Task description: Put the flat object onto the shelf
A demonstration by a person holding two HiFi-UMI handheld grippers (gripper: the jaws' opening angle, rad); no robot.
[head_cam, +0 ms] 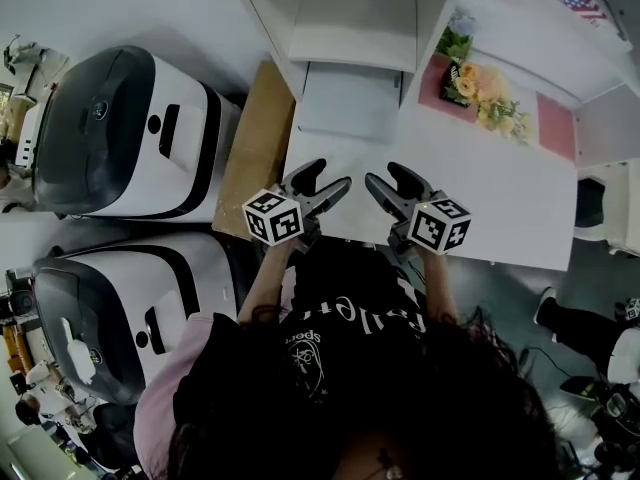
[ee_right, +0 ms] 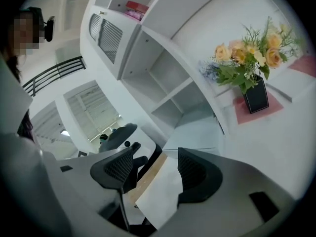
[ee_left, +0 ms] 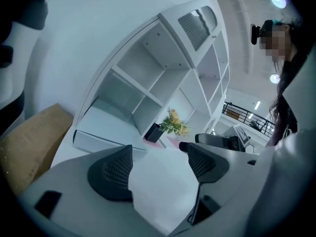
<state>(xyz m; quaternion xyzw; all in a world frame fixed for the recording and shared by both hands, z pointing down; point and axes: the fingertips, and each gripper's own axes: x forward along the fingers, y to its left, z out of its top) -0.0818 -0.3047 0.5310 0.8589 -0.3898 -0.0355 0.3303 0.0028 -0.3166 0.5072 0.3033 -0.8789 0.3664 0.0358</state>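
A flat pale rectangular slab (head_cam: pixel 350 100) lies on the white table (head_cam: pixel 500 193), right in front of the lowest opening of the white shelf unit (head_cam: pixel 345 18). The left gripper view shows the slab (ee_left: pixel 96 135) below the shelf's compartments (ee_left: pixel 148 78); in the right gripper view the slab (ee_right: pixel 193 135) sits past the jaws. My left gripper (head_cam: pixel 327 190) and right gripper (head_cam: pixel 379 186) hover side by side over the table's near edge, short of the slab. Both are open with nothing between the fingers, as also seen on the left gripper (ee_left: pixel 158 163) and right gripper (ee_right: pixel 155 171).
A black pot of yellow flowers (head_cam: pixel 478 90) stands on a pink mat at the table's right back. A brown board (head_cam: pixel 256 146) leans at the table's left side. Two large white-and-black machines (head_cam: pixel 125 133) (head_cam: pixel 105 313) stand on the floor at the left.
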